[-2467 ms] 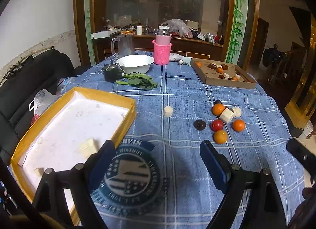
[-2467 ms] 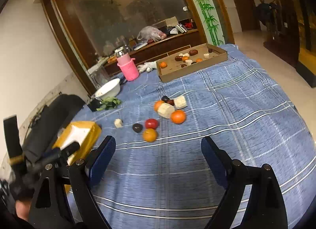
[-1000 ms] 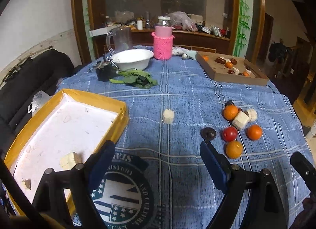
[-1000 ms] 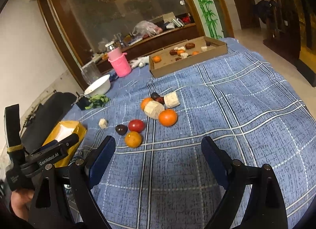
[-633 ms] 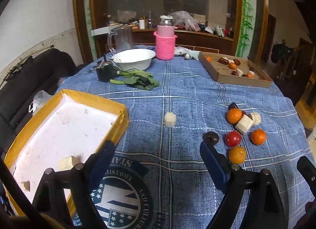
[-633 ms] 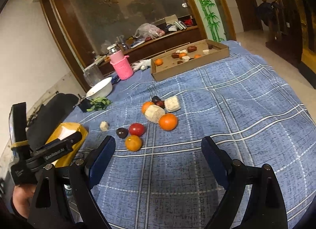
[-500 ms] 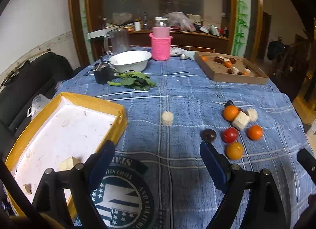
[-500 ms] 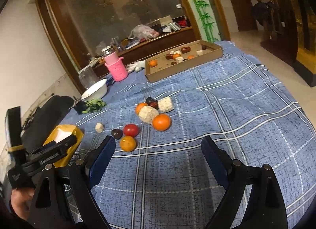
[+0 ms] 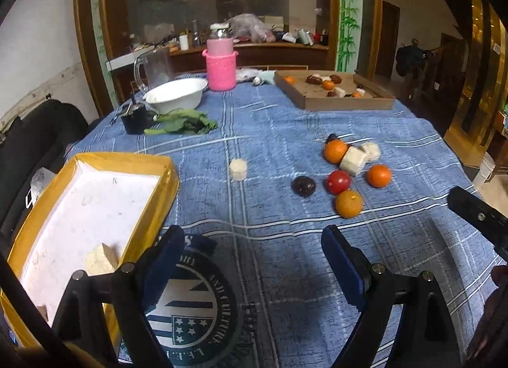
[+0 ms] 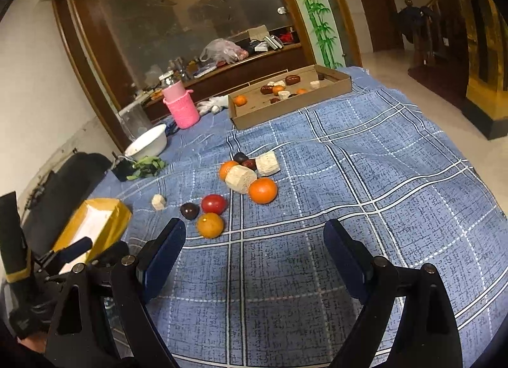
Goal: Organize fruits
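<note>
A cluster of fruit lies on the blue checked cloth: three oranges, the nearest orange (image 9: 349, 204) (image 10: 210, 225), a red tomato (image 9: 338, 181) (image 10: 214, 203), a dark plum (image 9: 303, 186) (image 10: 189, 210) and pale blocks (image 9: 351, 160) (image 10: 241, 178). One pale piece (image 9: 238, 169) (image 10: 158, 201) lies alone. A yellow tray (image 9: 149, 221) (image 10: 111, 220) at left holds a pale block (image 9: 101, 258). My left gripper (image 9: 252, 264) is open and empty, near the tray. My right gripper (image 10: 254, 255) is open and empty, just short of the nearest orange.
A cardboard box (image 9: 346, 103) (image 10: 295, 104) with more fruit stands at the far side. A pink basket (image 9: 221, 69) (image 10: 182, 110), white bowl (image 9: 176, 94) (image 10: 149, 142), green leaves (image 9: 182, 125) and a glass jug (image 9: 155, 66) stand at the back left. A round logo mat (image 9: 193, 314) lies under my left gripper.
Both grippers stay open. The right gripper has moved closer to the fruit cluster. The left gripper has shifted slightly, with the tray sliding left in its view.
</note>
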{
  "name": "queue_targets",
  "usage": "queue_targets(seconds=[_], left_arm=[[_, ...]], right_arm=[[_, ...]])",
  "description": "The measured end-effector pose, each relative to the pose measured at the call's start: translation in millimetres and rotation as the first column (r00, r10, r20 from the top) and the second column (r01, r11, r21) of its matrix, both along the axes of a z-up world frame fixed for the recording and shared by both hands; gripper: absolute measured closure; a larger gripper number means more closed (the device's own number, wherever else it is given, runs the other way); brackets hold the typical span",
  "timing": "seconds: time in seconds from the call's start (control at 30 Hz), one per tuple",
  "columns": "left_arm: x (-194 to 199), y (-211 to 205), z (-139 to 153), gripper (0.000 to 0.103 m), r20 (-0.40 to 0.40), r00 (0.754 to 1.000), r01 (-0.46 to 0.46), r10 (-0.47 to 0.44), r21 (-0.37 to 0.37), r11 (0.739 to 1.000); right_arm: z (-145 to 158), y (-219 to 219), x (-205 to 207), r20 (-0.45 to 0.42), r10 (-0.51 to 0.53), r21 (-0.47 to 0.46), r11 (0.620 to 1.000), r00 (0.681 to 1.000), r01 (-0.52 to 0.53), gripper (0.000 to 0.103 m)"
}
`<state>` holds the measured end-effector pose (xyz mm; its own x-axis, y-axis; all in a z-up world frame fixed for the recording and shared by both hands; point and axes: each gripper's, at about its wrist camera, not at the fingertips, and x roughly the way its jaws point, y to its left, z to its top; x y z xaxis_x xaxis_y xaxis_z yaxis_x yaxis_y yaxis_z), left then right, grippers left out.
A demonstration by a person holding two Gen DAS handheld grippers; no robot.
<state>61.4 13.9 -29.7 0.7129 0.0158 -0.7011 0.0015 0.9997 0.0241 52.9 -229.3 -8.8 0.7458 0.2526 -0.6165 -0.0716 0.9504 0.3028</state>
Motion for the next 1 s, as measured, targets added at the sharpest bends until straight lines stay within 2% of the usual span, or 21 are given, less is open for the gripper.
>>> queue_targets(seconds=[0.17, 0.37, 0.6, 0.67, 0.8, 0.87, 0.93, 0.97, 1.0], left_arm=[[7.2, 7.4, -11.1, 0.013, -0.042, 0.998, -0.035, 0.036, 0.008, 0.999], [14.7, 3.5, -22.5, 0.013, -0.074, 0.997, -0.033, 0.034, 0.014, 0.999], [26.3, -5.9, -31.4, 0.013, -0.099, 0.995, -0.014, 0.015, 0.011, 1.000], [27.3, -7.7, -32.4, 0.013, -0.101, 0.995, -0.007, 0.008, 0.010, 1.000], [32.9, -11.4, -36.4, 0.013, -0.113, 0.994, 0.002, -0.002, -0.001, 1.000], [36.2, -15.0, -37.2, 0.013, -0.117, 0.993, 0.008, -0.009, -0.007, 1.000], [40.0, -20.9, -36.8, 0.013, -0.116, 0.993, 0.019, -0.021, -0.013, 1.000], [41.6, -24.4, -36.5, 0.013, -0.117, 0.993, 0.026, -0.028, -0.014, 1.000], [42.8, -28.2, -36.3, 0.013, -0.118, 0.992, 0.032, -0.034, -0.014, 0.999]], right_arm=[[-11.0, -6.3, -1.0, -0.030, 0.016, -0.088, 0.996, 0.999, -0.018, 0.014], [-28.3, -16.6, 14.5, -0.101, 0.041, -0.154, 0.987, 0.994, -0.056, 0.014], [-39.2, -1.7, 57.8, -0.155, 0.095, -0.149, 0.982, 0.983, -0.118, 0.014], [-42.6, 5.9, 76.8, -0.166, 0.110, -0.169, 0.976, 0.980, -0.138, 0.018], [-45.9, 18.5, 102.1, -0.173, 0.135, -0.194, 0.967, 0.976, -0.168, 0.033], [-51.6, 27.0, 114.6, -0.192, 0.151, -0.211, 0.958, 0.970, -0.191, 0.043], [-59.5, 31.9, 123.7, -0.220, 0.160, -0.218, 0.953, 0.962, -0.208, 0.064], [-60.1, 34.6, 124.2, -0.203, 0.163, -0.240, 0.948, 0.965, -0.211, 0.070], [-60.4, 35.2, 124.0, -0.204, 0.165, -0.241, 0.947, 0.965, -0.213, 0.070]])
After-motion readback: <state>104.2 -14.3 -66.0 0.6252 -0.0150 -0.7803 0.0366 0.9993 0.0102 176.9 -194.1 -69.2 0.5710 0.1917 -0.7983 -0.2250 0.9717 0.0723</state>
